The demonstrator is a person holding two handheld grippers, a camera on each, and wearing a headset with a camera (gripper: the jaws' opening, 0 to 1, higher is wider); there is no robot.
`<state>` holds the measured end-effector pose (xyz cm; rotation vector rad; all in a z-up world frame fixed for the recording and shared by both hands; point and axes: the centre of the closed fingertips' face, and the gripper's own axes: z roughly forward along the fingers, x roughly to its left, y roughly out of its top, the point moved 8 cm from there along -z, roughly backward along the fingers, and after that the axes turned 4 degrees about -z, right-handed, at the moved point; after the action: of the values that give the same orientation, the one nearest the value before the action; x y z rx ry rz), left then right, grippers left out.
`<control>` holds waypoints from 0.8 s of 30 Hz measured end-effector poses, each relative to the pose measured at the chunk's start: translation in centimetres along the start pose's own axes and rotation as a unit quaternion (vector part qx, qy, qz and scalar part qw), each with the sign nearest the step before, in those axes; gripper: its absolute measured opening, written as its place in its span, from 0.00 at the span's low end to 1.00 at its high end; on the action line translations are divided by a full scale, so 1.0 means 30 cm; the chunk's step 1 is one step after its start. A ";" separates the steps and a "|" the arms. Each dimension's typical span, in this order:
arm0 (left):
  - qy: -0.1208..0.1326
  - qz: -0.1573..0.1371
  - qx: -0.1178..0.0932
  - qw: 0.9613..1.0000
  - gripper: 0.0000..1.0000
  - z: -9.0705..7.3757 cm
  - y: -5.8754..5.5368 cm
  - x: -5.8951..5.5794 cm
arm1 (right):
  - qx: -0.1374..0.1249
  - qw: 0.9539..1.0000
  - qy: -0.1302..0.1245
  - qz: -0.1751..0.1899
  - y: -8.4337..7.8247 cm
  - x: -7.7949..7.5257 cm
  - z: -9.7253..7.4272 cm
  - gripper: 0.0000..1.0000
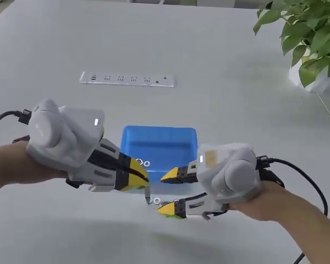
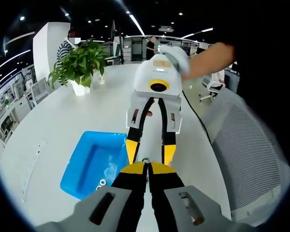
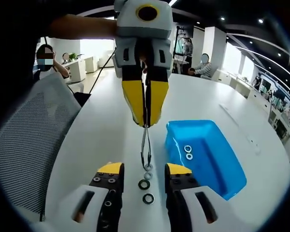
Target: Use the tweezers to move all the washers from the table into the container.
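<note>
Item: left claw (image 3: 146, 113), yellow-tipped, pressed together on thin metal tweezers (image 3: 146, 145). I see their tips reach down to the pale matte surface (image 1: 236, 82) at the nearest of three small ring-shaped metal washers (image 3: 144, 184); whether they grip it I cannot tell.
Item: right claw (image 1: 165, 192), spread, holding nothing, jaws flanking those rings.
Item: container (image 3: 222, 179), blue plastic, shallow, rectangular, just beside them; two further washers (image 3: 187, 149) lie inside.
Item: flat white power strip (image 1: 127, 79); leafy potted plant (image 1: 308, 33).
</note>
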<state>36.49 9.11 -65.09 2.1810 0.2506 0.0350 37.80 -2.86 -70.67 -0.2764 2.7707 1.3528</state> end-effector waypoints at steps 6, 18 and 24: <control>-0.004 0.000 0.003 1.000 0.05 0.000 0.003 0.003 | 0.003 1.000 0.000 -0.014 0.016 -0.010 0.035 0.26; -0.007 -0.002 0.007 1.000 0.05 -0.002 0.007 0.004 | 0.016 1.000 0.003 -0.023 0.020 -0.013 0.080 0.13; -0.007 -0.003 0.007 1.000 0.05 -0.002 0.007 0.004 | 0.022 0.999 0.003 -0.028 0.017 -0.012 0.088 0.11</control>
<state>36.62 9.07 -64.88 2.1941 0.2503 0.0153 37.95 -0.41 -71.86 -0.3550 2.7716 1.2785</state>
